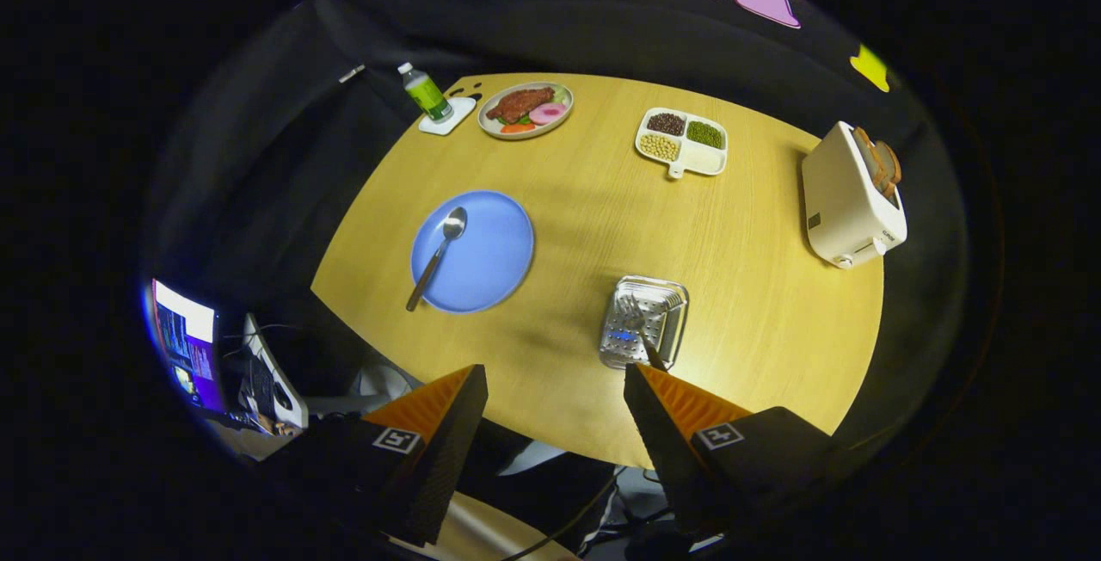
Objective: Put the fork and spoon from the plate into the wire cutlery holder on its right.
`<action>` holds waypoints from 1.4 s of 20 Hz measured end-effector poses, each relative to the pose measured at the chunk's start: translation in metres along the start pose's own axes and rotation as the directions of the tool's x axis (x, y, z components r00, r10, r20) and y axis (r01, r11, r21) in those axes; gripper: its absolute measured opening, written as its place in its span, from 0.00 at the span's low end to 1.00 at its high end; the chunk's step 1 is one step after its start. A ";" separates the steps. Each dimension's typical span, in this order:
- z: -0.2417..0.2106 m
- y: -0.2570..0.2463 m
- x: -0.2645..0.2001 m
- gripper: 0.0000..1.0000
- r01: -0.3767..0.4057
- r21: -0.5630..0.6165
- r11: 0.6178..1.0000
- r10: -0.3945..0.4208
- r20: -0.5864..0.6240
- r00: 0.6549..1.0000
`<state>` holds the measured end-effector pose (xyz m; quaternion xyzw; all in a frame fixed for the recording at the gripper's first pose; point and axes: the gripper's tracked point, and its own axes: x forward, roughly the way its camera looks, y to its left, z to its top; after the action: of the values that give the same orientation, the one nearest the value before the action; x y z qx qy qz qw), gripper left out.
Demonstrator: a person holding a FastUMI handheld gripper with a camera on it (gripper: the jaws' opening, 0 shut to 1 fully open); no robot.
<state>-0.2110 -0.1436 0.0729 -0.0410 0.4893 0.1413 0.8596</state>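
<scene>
gripper view: fingers (555, 380) apart above table edge (516, 423), fork (635, 320) in wire holder (643, 322), spoon (437, 256) on plate (490, 260).

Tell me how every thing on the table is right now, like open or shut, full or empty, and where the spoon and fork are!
gripper: open, holding nothing.
spoon: lying on the blue plate.
fork: already in the wire cutlery holder.
bottle: upright, capped, on a coaster.
food plate: full.
divided dish: three sections filled, one empty.
toaster: bread in its slot.
</scene>
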 end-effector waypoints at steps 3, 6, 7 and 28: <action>0.003 0.028 0.015 0.99 -0.029 0.027 0.999 0.028 0.038 0.999; 0.013 0.066 0.039 0.99 -0.080 0.058 0.995 0.078 0.047 0.996; 0.016 0.076 0.048 0.99 -0.091 0.060 0.994 0.089 0.046 0.995; 0.029 0.155 0.238 0.99 -0.023 0.165 0.986 0.050 -0.163 0.985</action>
<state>-0.1159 0.0592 -0.1047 0.0267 0.5698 0.1126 0.8136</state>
